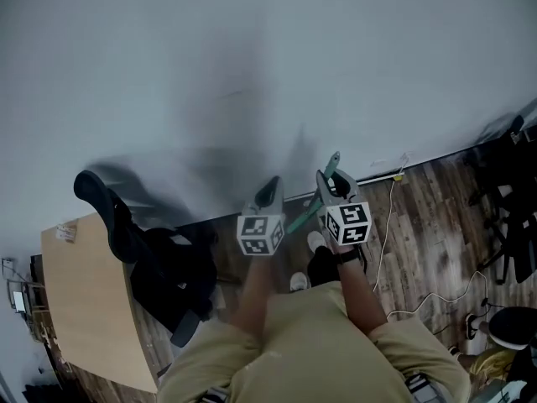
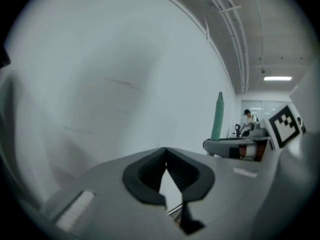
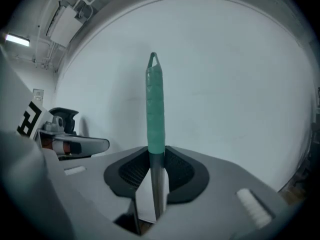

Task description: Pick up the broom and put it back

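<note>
The broom's handle has a green grip (image 3: 155,109) over a metal shaft and stands upright in front of the white wall. My right gripper (image 3: 157,159) is shut on the shaft just below the green grip. In the head view the green grip (image 1: 333,165) slants up out of the right gripper (image 1: 328,183), held in front of my body. My left gripper (image 1: 270,190) hangs just left of it with its tips together and nothing between them; it (image 2: 165,151) points at the bare wall. The broom's green grip (image 2: 217,116) shows to its right. The broom's head is hidden.
A black office chair (image 1: 151,254) and a light wooden desk (image 1: 88,300) stand at the lower left. White cables (image 1: 388,225) trail over the wooden floor at the right, near dark chair bases (image 1: 503,191). The white wall (image 1: 252,57) is close ahead. A person (image 2: 247,118) is far off down the room.
</note>
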{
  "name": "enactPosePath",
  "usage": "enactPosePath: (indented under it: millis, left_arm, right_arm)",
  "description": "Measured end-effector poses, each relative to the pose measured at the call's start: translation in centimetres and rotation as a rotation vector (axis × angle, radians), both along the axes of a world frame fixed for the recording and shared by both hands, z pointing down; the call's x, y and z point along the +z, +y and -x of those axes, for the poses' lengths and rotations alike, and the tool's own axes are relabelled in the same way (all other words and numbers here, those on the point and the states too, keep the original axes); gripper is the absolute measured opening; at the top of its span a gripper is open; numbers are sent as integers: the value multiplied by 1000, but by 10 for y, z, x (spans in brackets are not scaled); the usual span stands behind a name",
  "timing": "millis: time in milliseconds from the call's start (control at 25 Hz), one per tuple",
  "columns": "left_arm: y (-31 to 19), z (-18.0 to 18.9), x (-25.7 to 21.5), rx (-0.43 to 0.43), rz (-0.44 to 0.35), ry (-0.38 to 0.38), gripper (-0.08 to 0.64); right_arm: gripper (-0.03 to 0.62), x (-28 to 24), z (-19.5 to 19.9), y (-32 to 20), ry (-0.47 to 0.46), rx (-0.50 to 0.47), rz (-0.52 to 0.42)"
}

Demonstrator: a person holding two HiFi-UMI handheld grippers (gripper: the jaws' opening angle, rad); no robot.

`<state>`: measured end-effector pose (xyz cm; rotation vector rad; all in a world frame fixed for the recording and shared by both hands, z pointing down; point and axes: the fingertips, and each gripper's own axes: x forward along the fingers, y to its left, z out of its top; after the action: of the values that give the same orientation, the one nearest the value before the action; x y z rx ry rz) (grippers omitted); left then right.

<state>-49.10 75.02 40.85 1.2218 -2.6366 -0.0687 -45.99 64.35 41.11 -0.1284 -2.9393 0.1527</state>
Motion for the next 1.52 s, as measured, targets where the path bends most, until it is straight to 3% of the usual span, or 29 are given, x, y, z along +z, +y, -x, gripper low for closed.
enactPosePath:
  millis: [120,320,480,880,1120,1280,1520]
  left_arm:
    - [2,-21,-35,18,-32,-39,0]
    - [10,-22,-79,44,-91,-116,2]
    - [10,-31,-88,52,-69,-138,0]
    - [-11,-65,-81,156,-154,-63,2]
    - [-40,-91,-60,252,-111,-9,2]
    - [-72,-105,-46,305,-67,15,2]
    - [-184,-167,-37,458,33,-7,2]
  right_arm:
    - [94,-43,-24,-2,-62,19,3]
    - [94,-79,-30,6,-129,30,-27]
    - [94,-90,-45,5,-135,54,-61]
    - [94,-89,-67,-17,-72,102,-57]
    - [94,-61,-95,-64,-7,175,7]
    - [94,-53,-123,-98,-11,236,39]
    - [94,-58,-206,-182,-59,368,94]
